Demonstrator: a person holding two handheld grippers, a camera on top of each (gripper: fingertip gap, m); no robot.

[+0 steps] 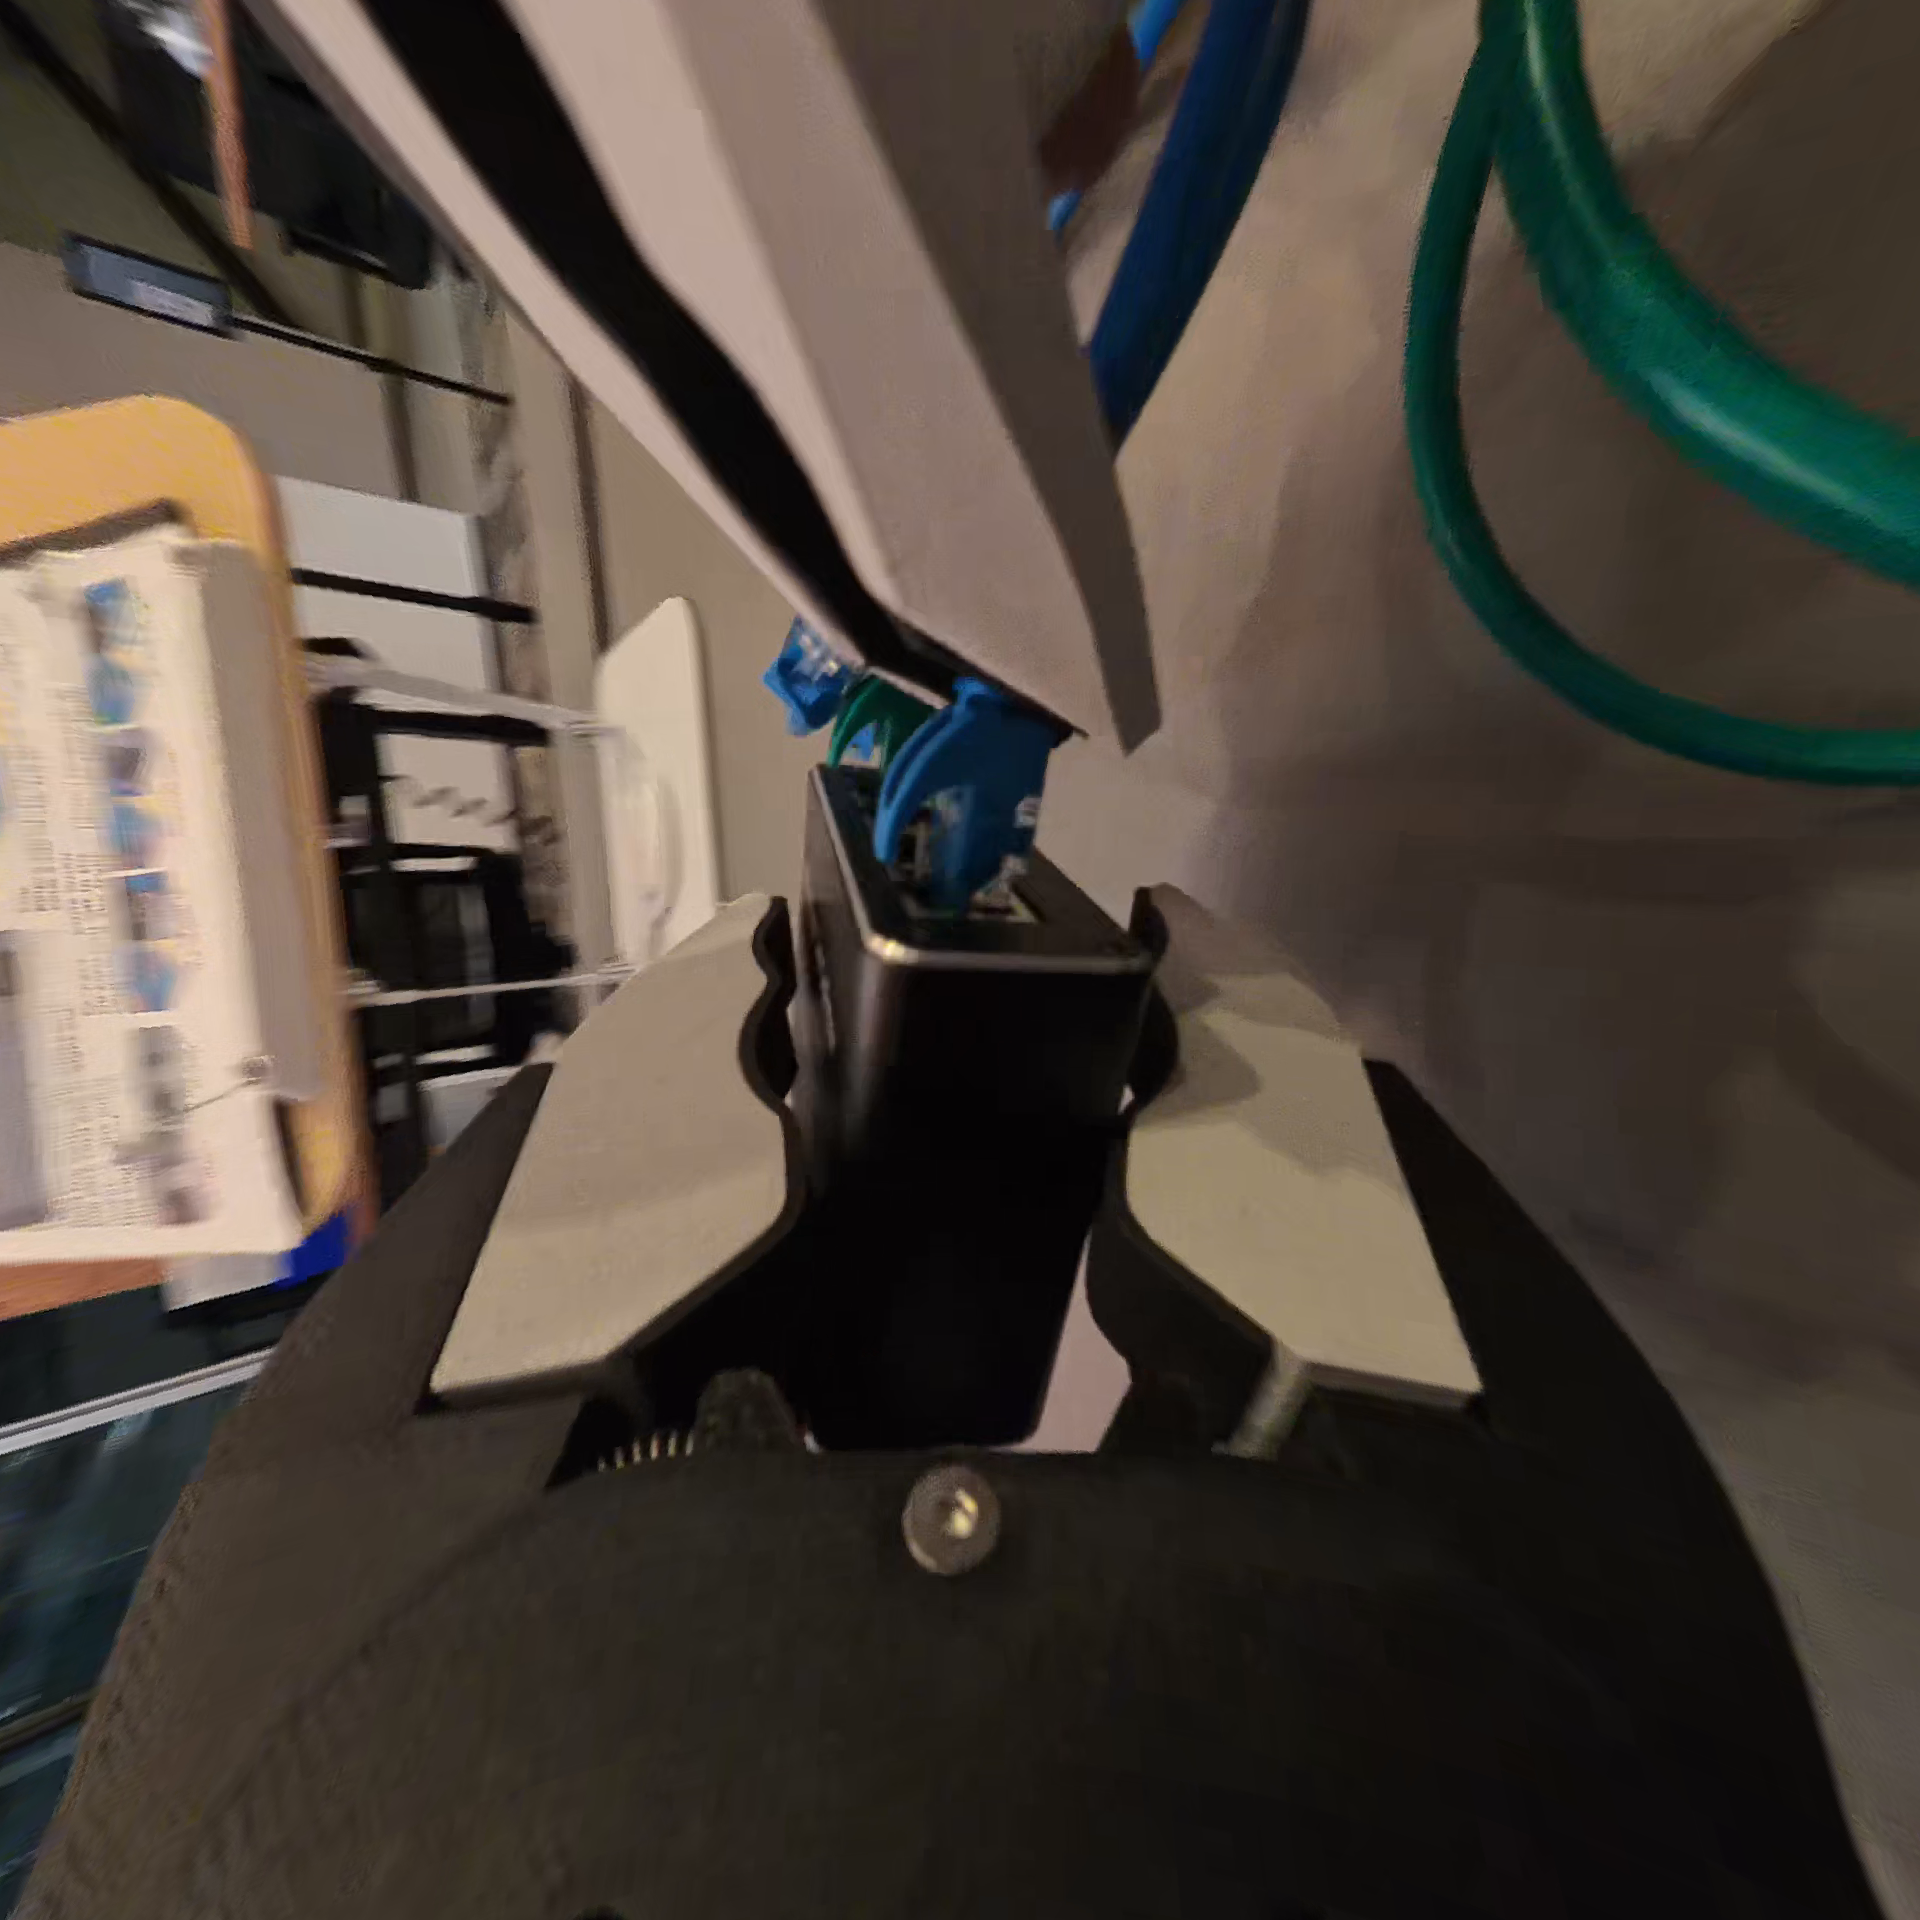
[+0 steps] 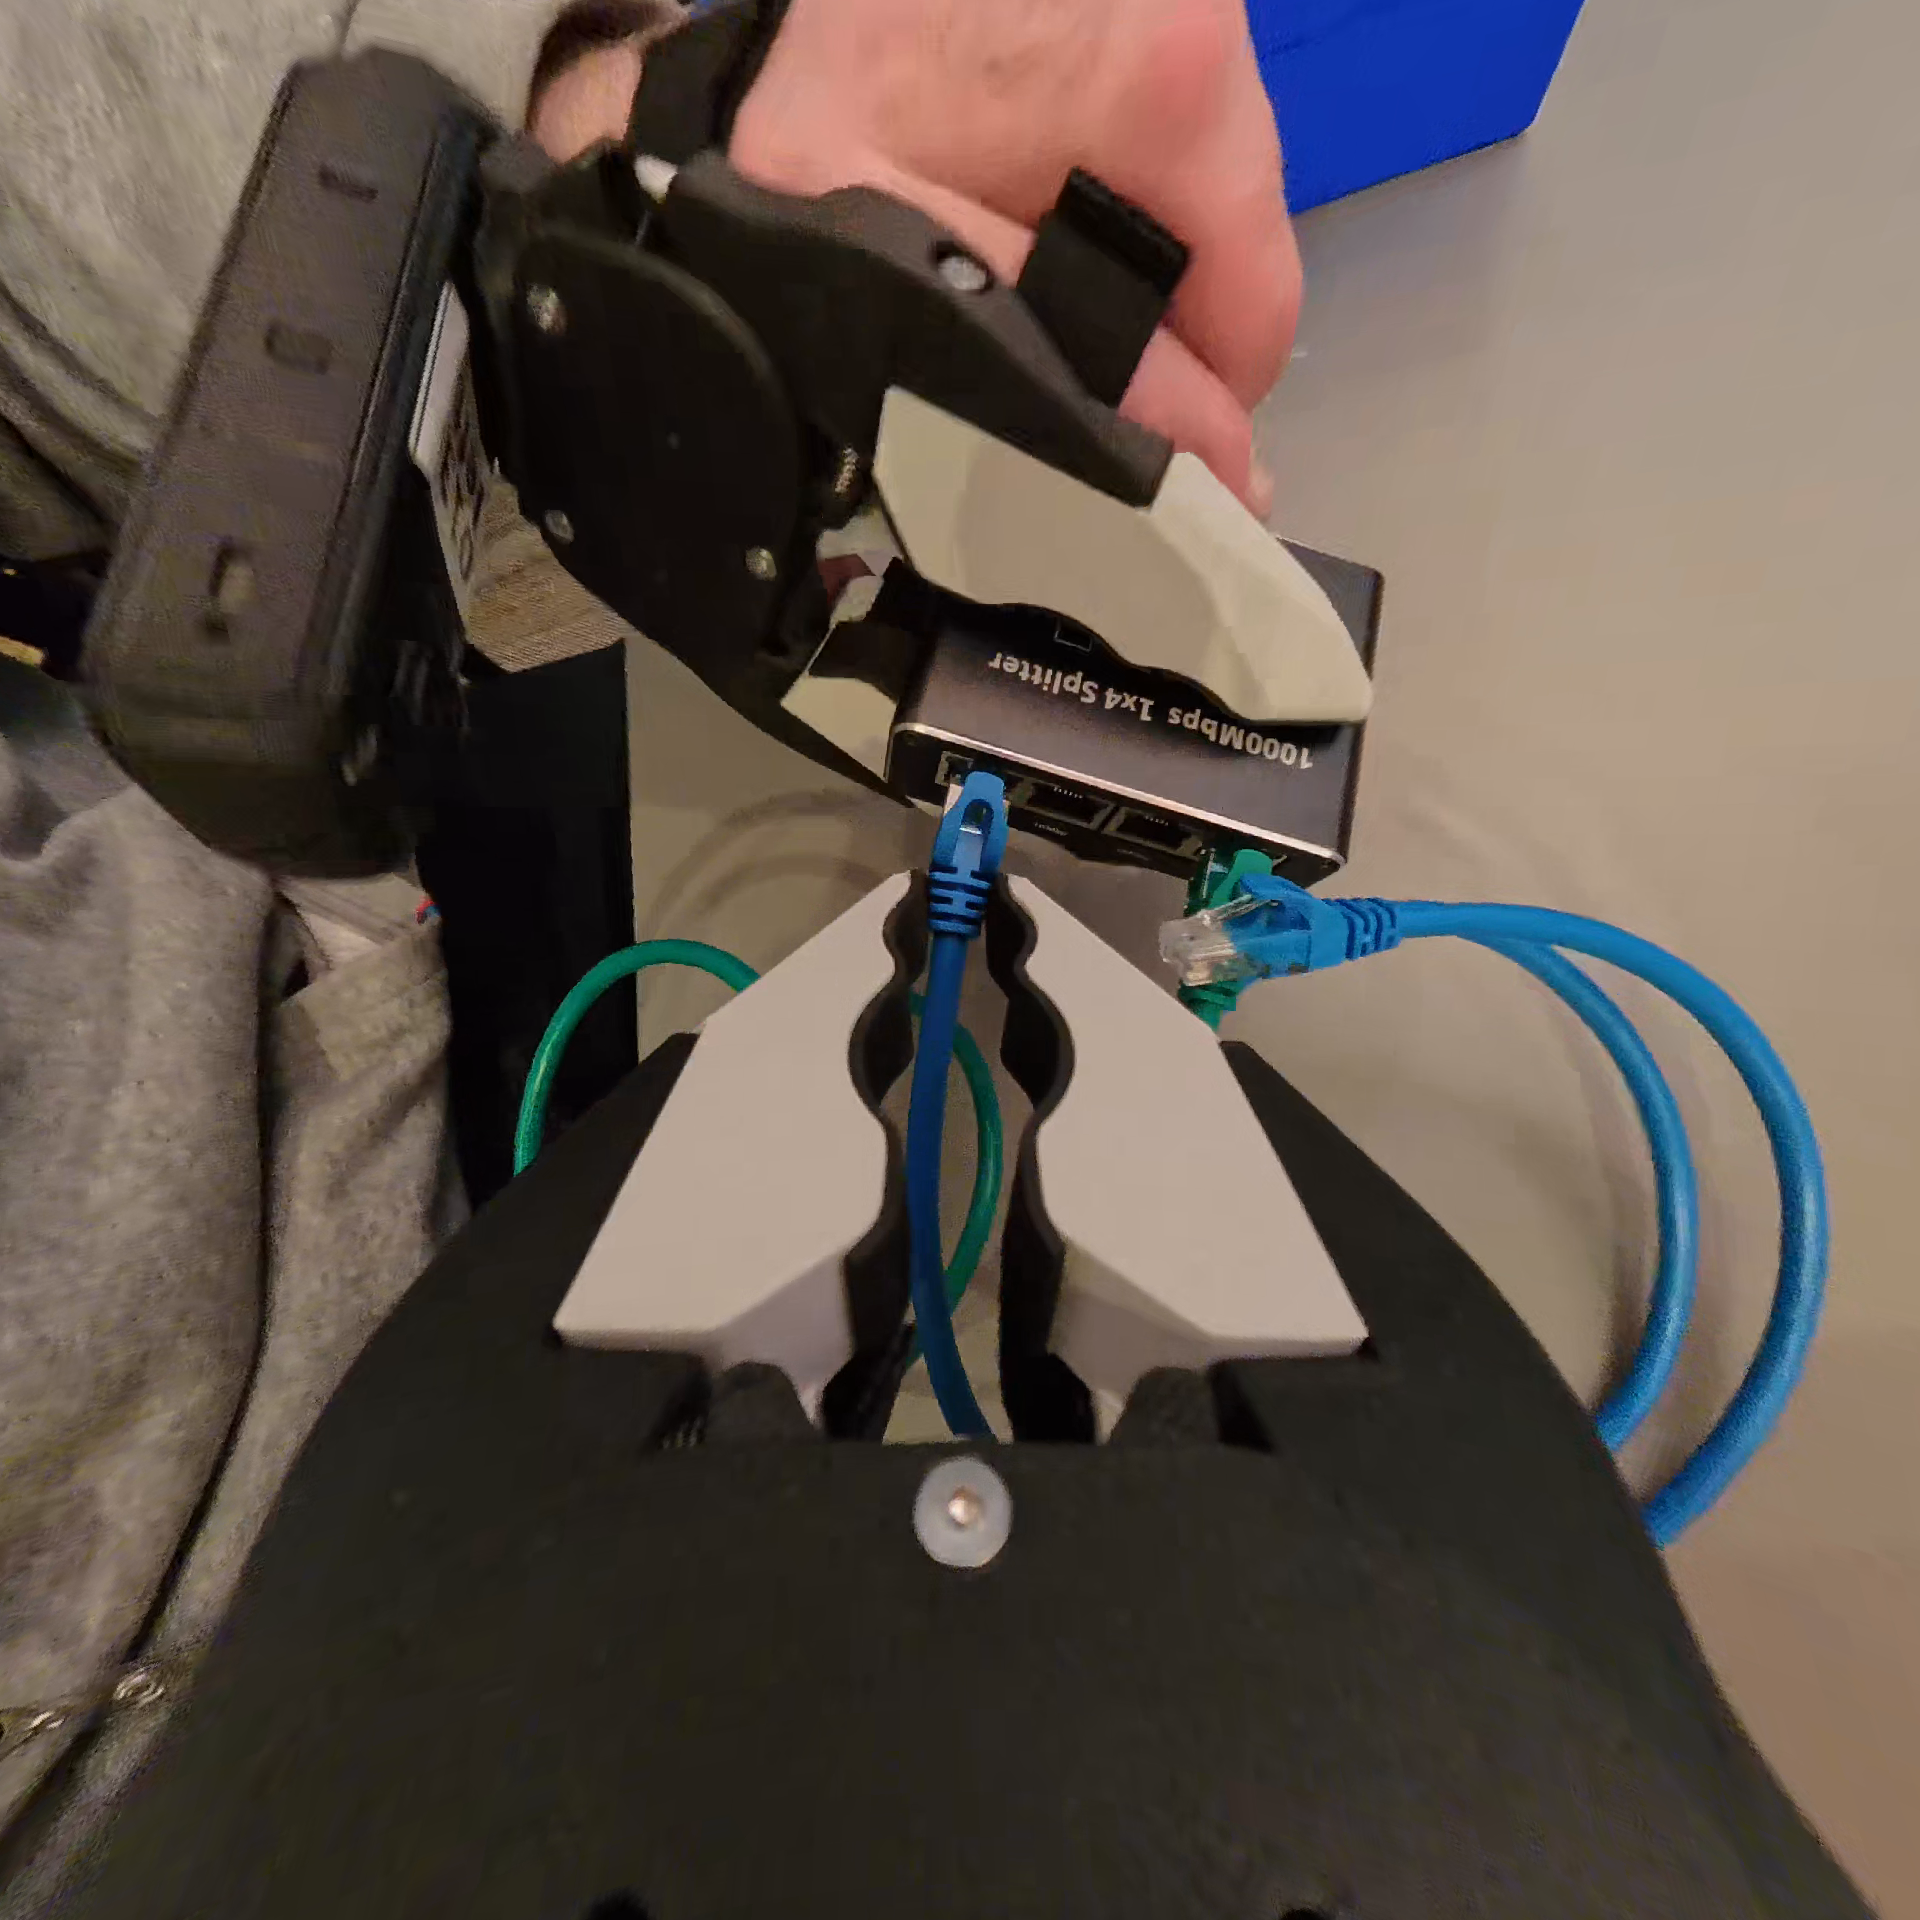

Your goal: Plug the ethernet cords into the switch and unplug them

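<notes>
My left gripper (image 1: 961,920) is shut on a black metal switch (image 1: 966,1049) and holds it above the table. In the right wrist view the switch (image 2: 935,670) is clamped by the left gripper's pale upper finger (image 2: 1122,561) and a lower one. My right gripper (image 2: 961,883) is shut on a blue ethernet cord (image 2: 940,1091) just behind its plug (image 2: 971,831), which sits in the leftmost port. A green cord's plug (image 2: 1231,868) sits in the rightmost port. A second blue cord's clear plug (image 2: 1210,940) hangs loose beside it. The blue plug (image 1: 966,790) also shows in the left wrist view.
A grey table (image 2: 1610,520) lies under the switch. A blue box (image 2: 1403,94) stands at the far right. The person's grey sleeve (image 2: 156,1039) fills the left side. Green cord loops (image 1: 1558,416) hang nearby. A wooden board with papers (image 1: 125,831) is off to the left.
</notes>
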